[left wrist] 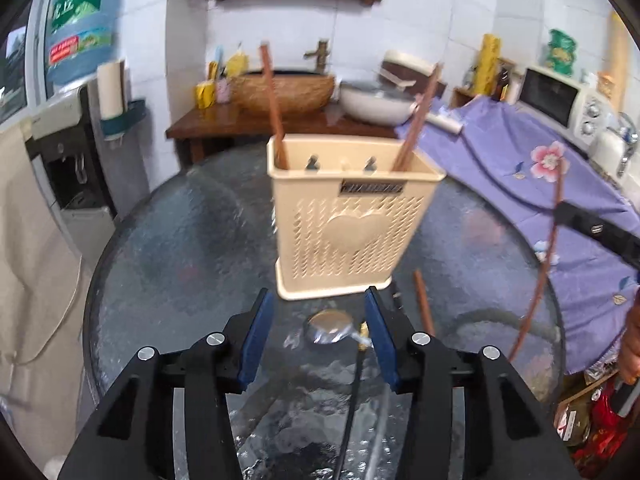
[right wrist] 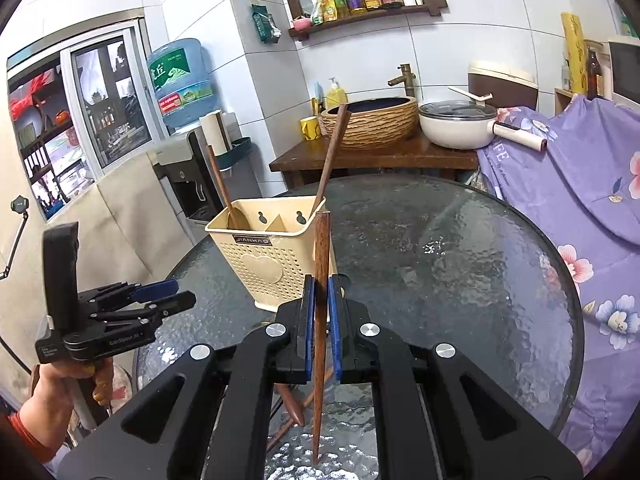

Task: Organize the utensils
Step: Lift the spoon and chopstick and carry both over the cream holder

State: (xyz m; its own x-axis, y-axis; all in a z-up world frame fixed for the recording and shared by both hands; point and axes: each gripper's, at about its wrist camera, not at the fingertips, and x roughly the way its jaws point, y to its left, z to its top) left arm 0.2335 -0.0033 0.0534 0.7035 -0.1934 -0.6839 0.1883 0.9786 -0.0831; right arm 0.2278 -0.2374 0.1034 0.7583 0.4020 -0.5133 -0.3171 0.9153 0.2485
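Inside holder (right wrist: 276, 248): spoon (right wrist: 222, 188), chopstick (right wrist: 330, 156).

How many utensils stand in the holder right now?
2: a spoon leaning in the left compartment of the holder, and a chopstick leaning in the right one. Anything short lying inside would be hidden by the walls.

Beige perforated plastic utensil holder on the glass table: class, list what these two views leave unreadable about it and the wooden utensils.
- Beige perforated plastic utensil holder: left wrist view is motion-blurred, so its label is unreadable.
- Dark wooden chopstick in the right gripper: its middle is hidden by the blue pads.
- Wooden utensils on the glass table: right wrist view, mostly hidden beneath that gripper; count unclear.
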